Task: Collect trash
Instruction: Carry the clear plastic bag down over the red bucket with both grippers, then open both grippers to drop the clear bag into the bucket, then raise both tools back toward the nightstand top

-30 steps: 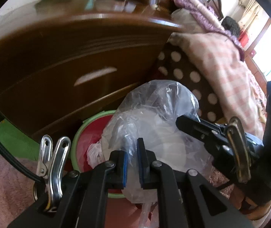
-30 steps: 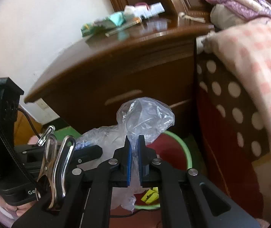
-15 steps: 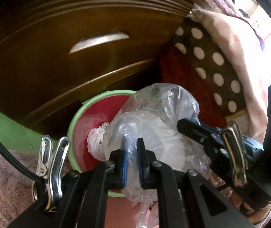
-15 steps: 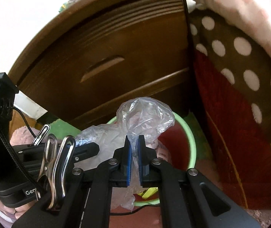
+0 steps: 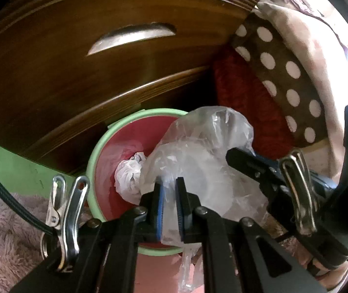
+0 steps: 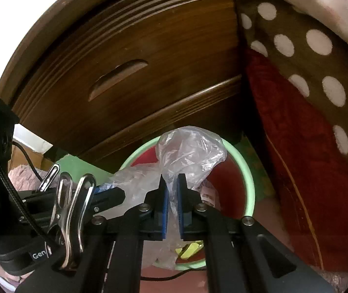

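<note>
bag: crumpled clear plastic bag (image 5: 205, 161), puffed up, hangs just above/at the mouth of the bin, held by both claws at two spots
bin: round bin w/ pale green rim & red inside (image 5: 95, 151), on floor, right in front of dresser base, beside the bed
bin contents: white crumpled plastic wad (image 5: 128, 175) against inner wall; small yellow-green scrap (image 6: 190, 249) low in bin, only in right view
left claw (image 5: 169, 207): nearly closed, blue pads pinch a fold of the clear bag; film trails down below the jaws
right claw (image 6: 171, 202): nearly closed on the bag's twisted top, thin film btwn the blue pads; jaws have just been easing open a touch, bag stays btwn them
claws rel.: side by side, close, both angled steeply down over bin; each shows in the other's view
dresser: dark brown wooden dresser w/ carved recessed drawer pull (image 6: 135, 56), behind bin
bed: brown white-dotted cover over dark red side panel (image 6: 303, 56), right of bin; pink checked blanket on top
floor: green patch (image 5: 10, 163) left of bin, pinkish fluffy rug (image 5: 5, 232) at lower left
metal clips: shiny spring clip (image 5: 64, 217) on left claw body, black cable alongside
</note>
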A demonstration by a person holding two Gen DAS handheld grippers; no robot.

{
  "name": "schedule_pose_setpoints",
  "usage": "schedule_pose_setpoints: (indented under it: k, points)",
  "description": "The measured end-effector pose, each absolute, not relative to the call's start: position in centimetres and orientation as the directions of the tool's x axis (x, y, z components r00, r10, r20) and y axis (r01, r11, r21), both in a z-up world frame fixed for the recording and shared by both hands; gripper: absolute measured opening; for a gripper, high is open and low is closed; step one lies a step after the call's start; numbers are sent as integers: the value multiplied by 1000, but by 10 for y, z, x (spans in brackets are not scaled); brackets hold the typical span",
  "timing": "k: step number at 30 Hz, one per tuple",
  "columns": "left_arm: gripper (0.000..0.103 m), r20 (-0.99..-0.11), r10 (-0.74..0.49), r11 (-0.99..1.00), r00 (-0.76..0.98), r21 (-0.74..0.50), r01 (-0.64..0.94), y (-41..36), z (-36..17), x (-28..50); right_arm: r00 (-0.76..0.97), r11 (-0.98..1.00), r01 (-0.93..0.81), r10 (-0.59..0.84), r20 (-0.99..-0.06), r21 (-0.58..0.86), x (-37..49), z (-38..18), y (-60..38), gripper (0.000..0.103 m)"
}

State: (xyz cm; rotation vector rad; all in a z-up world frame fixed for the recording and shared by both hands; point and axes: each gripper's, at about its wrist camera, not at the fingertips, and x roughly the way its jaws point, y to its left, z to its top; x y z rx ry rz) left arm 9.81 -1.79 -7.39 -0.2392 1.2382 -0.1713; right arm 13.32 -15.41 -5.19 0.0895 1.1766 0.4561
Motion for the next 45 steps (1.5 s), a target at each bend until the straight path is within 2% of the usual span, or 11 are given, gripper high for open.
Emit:
schedule_pose_setpoints:
  k: [5,8,14,23,32,45]
  points:
    - [10,-912,-248,964,326,-264,-6,-17,-72,99,314,908,-288,390,-865,305,133,-53,-157,22]
    - [18,-912,-248,964,328,-264,-6,-18,-71,98,312,906,-282,398,-863,316,133,-53,-158,22]
    - [21,-917,-233,969,324,-248,-7,-20,-70,97,319,900,-291,410,-854,324,133,-50,-162,27]
    - [24,-919,-216,973,331,-231,-5,-23,-60,94,318,894,-304,422,-849,331,129,-44,-165,27]
    - [28,-892,-201,979,405,-186,77,-36,-25,79,361,879,-326,455,-814,347,115,-19,-175,28]
    - [34,-820,-210,977,533,-166,130,-33,49,68,511,864,-360,498,-701,352,91,54,-191,28]
